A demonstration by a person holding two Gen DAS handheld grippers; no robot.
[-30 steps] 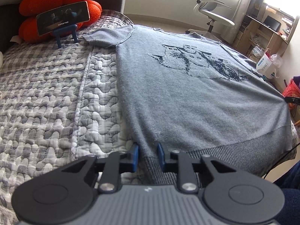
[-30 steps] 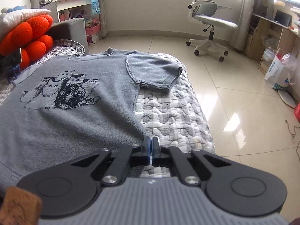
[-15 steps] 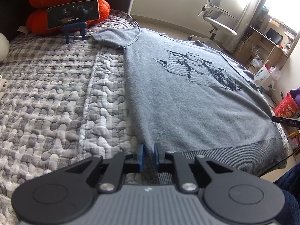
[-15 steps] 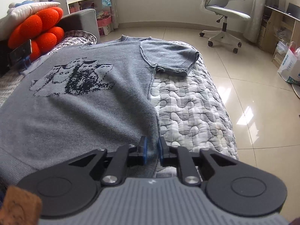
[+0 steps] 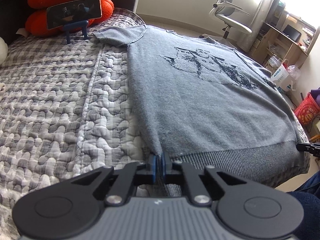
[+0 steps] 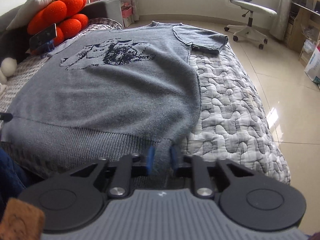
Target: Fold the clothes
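Observation:
A grey short-sleeved knit sweater [image 5: 210, 104] with a dark cat pattern lies flat, front up, on a quilted bed; it also shows in the right wrist view [image 6: 112, 88]. My left gripper [image 5: 158, 163] is shut on the hem's left corner. My right gripper [image 6: 161, 158] holds the hem's right corner bunched between its blue pads, jaws a little apart around the cloth. The hem near the right gripper is lifted slightly off the bed.
A grey-white quilt [image 5: 50, 104] covers the bed. An orange cushion [image 5: 66, 6] and a phone on a blue stand [image 5: 74, 14] sit at the head. An office chair [image 6: 254, 14], shelves and bags stand on the tiled floor to the right.
My left gripper closed on the hem's left corner. My right gripper opened, moved onto the hem's right corner and took it between its pads, lifting that edge.

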